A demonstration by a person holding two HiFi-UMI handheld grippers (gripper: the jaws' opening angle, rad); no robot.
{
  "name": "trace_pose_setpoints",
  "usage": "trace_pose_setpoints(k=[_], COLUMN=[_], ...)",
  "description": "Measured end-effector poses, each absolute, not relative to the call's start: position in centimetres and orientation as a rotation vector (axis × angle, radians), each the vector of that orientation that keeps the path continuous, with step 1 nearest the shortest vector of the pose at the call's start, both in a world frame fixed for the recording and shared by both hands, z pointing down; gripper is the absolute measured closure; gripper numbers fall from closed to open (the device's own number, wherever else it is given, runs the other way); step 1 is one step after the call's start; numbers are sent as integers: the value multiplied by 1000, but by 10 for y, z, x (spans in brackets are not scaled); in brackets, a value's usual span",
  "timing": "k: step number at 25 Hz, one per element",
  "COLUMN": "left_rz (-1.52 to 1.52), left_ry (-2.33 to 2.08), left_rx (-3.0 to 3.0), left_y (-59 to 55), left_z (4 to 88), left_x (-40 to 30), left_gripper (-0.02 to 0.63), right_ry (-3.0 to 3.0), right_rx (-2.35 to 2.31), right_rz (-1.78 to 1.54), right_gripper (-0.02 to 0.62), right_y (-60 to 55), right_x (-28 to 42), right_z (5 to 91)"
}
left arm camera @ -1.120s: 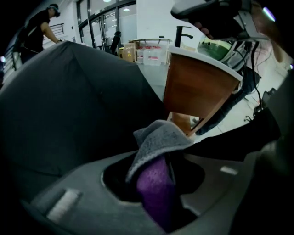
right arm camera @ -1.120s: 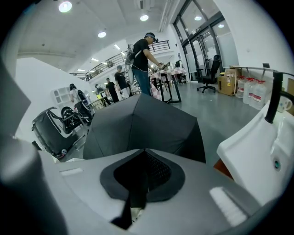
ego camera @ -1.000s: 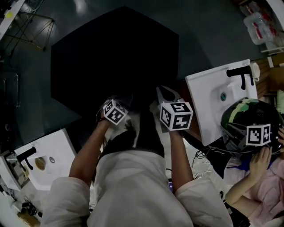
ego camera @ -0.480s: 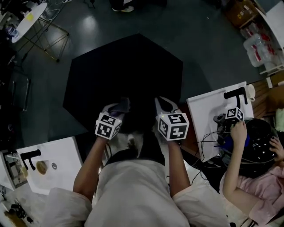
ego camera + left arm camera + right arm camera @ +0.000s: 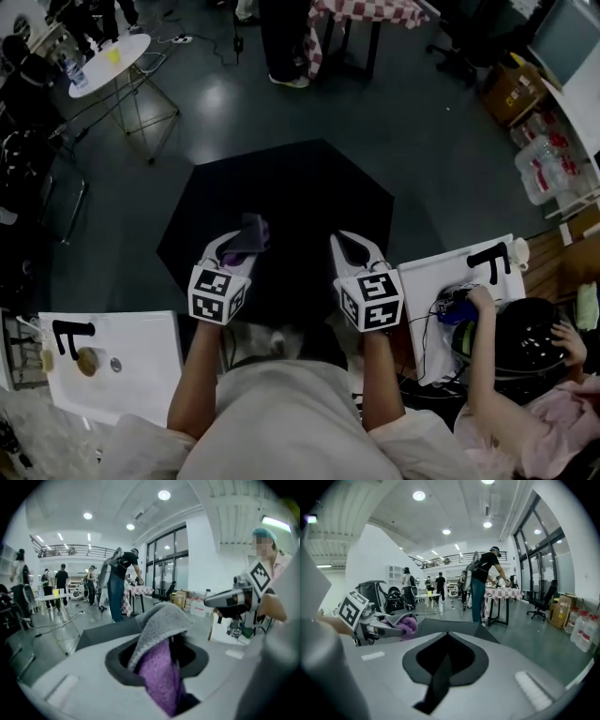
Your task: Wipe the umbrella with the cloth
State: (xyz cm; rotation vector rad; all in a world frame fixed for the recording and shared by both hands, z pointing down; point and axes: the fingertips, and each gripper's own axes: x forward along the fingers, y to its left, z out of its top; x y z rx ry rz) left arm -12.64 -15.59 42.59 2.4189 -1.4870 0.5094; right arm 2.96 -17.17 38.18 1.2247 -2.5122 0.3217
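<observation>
A black umbrella (image 5: pixel 281 202) stands open on the floor, canopy up, ahead of me. My left gripper (image 5: pixel 242 242) is shut on a grey and purple cloth (image 5: pixel 249 234), which bunches out of its jaws (image 5: pixel 161 667) over the canopy's near left part. My right gripper (image 5: pixel 351 247) hovers over the near right edge with its jaws together and nothing visible between them. From the right gripper view the canopy (image 5: pixel 440 624) lies just past my right gripper (image 5: pixel 446 638), and the left gripper (image 5: pixel 389 629) with the cloth (image 5: pixel 407 623) is off to the left.
White sink units with black taps flank me at the left (image 5: pixel 141 361) and right (image 5: pixel 433 295). A seated person (image 5: pixel 525 375) reaches onto the right one. Farther off are a round white table (image 5: pixel 112 58), a standing person (image 5: pixel 281 42) and a checkered table (image 5: pixel 370 9).
The head view has tilted up, showing more floor beyond the umbrella. Both grippers have spread apart and the left one now holds the cloth out over the canopy. The seated person's hand has moved to the right sink.
</observation>
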Motion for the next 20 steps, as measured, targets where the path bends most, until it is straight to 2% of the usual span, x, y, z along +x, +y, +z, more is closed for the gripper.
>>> trace_pose_setpoints(k=[11, 20], left_rz=[277, 192], left_ry=[-1711, -1801], left_rx=[2595, 2608], left_y=[-143, -123], left_z=[276, 228], left_x=[-154, -179], left_gripper=[471, 471], right_ry=[-2732, -2792], right_rx=[1155, 1119], right_rz=[63, -24], right_gripper=[589, 589], right_y=[-158, -148], right_x=[-11, -39], right_z=[255, 216])
